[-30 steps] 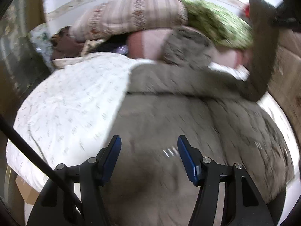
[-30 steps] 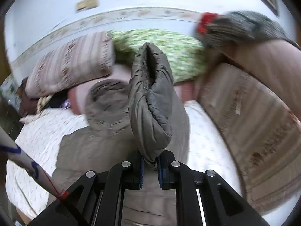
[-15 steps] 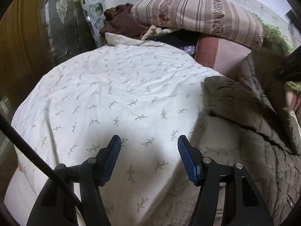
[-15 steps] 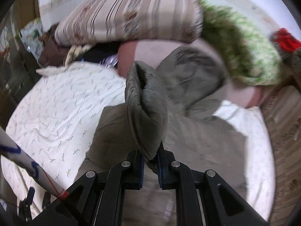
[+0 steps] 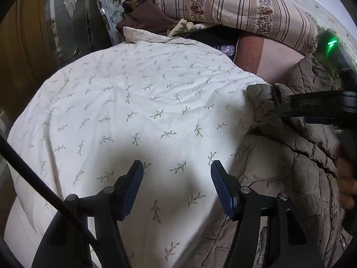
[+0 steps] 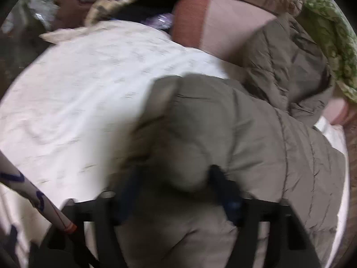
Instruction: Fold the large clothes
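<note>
Lying across the right side of the bed, a grey-brown quilted jacket [image 6: 263,147] is spreading over the white leaf-printed bedsheet [image 5: 138,102], its hood end bunching up towards the pillows at the far side. One sleeve [image 6: 185,138] is folding over the body of the jacket, its rounded cuff end sitting between the blue pads of the right tongs [image 6: 176,189]. Those right tongs have just been opening; their jaws are standing wide, and the blurred pads are looking clear of the cuff rather than pressing on it. In the left wrist view the right tongs are showing as a dark bar at the right edge, just above the jacket's crumpled edge.

The left tongs [image 5: 177,187] are hovering open over bare sheet just beside the jacket's left edge, with nothing between their ribbed blue pads [image 5: 133,187]. A shadow is falling on the sheet beneath them. A dark cable [image 5: 42,189] is running diagonally across the lower left of that view.

At the head of the bed, a striped pillow with floral bands [image 5: 241,11] is resting on top of a pink pillow [image 5: 270,58]. A brown garment [image 5: 142,15] is lying heaped to the left of the striped pillow, and a green patterned cushion [image 6: 330,35] is sitting at the far right, beside the jacket's hood end. A wooden door with patterned glass [image 5: 64,26] is standing beyond the bed's left side.
</note>
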`<state>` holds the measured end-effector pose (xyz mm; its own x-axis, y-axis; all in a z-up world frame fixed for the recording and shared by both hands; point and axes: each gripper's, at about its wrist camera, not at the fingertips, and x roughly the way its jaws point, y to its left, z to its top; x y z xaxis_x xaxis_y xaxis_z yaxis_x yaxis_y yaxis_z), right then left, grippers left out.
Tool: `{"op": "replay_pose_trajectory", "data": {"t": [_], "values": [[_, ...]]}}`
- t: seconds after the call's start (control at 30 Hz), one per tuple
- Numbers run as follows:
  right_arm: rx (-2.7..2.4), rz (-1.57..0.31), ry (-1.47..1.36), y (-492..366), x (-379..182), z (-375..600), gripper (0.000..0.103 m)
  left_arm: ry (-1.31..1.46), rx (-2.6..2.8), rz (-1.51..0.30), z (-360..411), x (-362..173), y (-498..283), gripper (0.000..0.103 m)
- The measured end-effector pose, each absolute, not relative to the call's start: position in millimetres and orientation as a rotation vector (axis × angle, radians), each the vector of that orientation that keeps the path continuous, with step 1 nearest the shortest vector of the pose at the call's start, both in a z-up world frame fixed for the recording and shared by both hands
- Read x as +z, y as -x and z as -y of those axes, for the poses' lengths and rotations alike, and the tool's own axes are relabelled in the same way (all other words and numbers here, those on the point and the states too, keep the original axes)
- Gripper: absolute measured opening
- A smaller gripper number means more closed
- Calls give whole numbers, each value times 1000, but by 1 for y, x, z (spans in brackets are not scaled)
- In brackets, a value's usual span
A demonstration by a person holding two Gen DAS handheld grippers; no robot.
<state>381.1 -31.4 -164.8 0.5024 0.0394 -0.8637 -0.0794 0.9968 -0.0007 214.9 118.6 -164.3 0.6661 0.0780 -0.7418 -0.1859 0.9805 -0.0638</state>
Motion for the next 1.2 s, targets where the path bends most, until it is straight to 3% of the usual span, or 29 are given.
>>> {"op": "replay_pose_trajectory", "data": {"t": [0.13, 0.47, 0.63, 0.8, 0.83, 0.87, 0.9, 0.97, 1.1, 1.2], "values": [[109, -983, 43, -337, -136, 44, 76, 129, 126, -843, -115, -165, -213, 62], [-274, -1020, -239, -143, -137, 251, 76, 120, -20, -958, -98, -183, -216, 62], [-485, -1009, -480, -25, -159, 359, 76, 177, -146, -1050, -90, -198, -208, 62], [-437, -1012, -606, 29, -197, 376, 76, 161, -190, -1096, -77, -206, -178, 62], [-410, -1018, -615, 32, -205, 373, 74, 127, -185, -1090, -73, -205, -168, 57], [-372, -1018, -624, 34, -211, 368, 52, 100, -185, -1080, -69, -204, -160, 51], [-339, -1023, -632, 34, -217, 363, 38, 57, -179, -1062, -64, -202, -149, 42], [-342, -1003, -606, 37, -219, 360, 31, -17, -152, -1035, -54, -197, -129, 38], [-378, -983, -653, 45, -229, 378, 30, -84, -93, -1019, -48, -192, -104, 38], [-380, -959, -699, 53, -230, 385, 41, -49, -73, -1025, -60, -176, -94, 38]]}}
